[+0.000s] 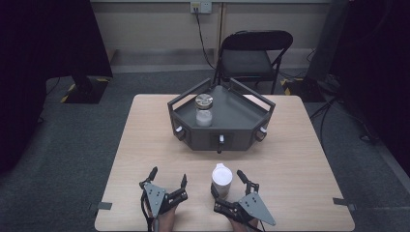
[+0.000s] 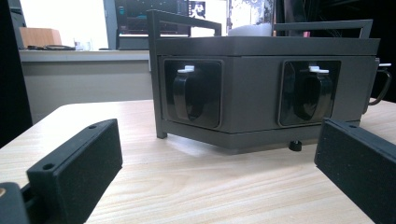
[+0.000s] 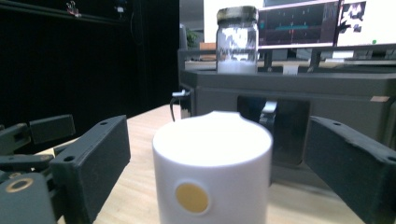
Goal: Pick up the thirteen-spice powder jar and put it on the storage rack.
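Note:
A white cylindrical container [image 1: 222, 179] with a yellow dot on its side [image 3: 212, 172] stands upright on the wooden table, near the front edge. My right gripper [image 1: 226, 182] is open, with its jaws either side of the container and a small gap at each pad [image 3: 93, 158]. My left gripper [image 1: 168, 175] rests to the left, open with nothing between its jaws, facing the tray [image 2: 252, 88]. A glass jar [image 1: 203, 111] with a metal lid and white contents stands in the dark six-sided tray [image 1: 237, 113], also seen beyond the container [image 3: 236, 39].
The tray has raised rails and small black handles [image 2: 187, 93] set into its side panels. A black folding chair [image 1: 254, 55] stands behind the table. The table's front edge [image 1: 222, 229] lies just behind my hands.

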{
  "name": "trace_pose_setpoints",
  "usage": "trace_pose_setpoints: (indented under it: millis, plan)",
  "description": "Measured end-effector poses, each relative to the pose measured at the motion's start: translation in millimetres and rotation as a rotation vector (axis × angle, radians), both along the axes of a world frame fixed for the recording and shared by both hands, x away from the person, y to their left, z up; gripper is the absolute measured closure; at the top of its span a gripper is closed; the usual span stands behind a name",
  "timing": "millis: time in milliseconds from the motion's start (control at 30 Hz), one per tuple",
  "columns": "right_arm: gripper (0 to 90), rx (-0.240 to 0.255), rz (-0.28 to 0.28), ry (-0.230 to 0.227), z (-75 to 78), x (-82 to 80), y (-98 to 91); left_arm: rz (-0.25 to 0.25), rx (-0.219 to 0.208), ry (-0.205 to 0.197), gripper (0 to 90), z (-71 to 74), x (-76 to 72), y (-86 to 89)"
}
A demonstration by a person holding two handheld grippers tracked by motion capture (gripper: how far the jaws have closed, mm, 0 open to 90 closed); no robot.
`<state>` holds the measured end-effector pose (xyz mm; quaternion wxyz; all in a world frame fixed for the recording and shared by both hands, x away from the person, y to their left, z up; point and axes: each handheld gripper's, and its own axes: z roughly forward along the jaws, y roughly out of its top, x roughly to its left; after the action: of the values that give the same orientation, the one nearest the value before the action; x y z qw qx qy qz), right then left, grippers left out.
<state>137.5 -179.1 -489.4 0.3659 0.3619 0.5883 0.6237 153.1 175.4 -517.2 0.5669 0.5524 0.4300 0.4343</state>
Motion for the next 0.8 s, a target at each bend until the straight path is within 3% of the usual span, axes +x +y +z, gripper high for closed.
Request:
trace_pose_setpoints:
  millis: [233,400,567,800]
  plan:
    - [15.7,-0.046,-0.037,0.043,-3.3,2.0,14.6,0.001,0.001,0.0,0.1,0.0,-0.1,0.0]
    - [23.1,-0.052,-0.047,0.069,0.5,1.7,16.9,0.001,0.001,0.0,0.2,0.0,0.0,0.0]
    - [29.4,-0.071,-0.052,0.074,0.2,3.0,19.2,0.002,0.0,0.0,0.1,0.0,-0.1,-0.3]
    - [29.6,-0.073,-0.044,0.079,1.6,3.9,17.0,0.002,0.001,0.0,0.1,0.1,0.0,-0.4]
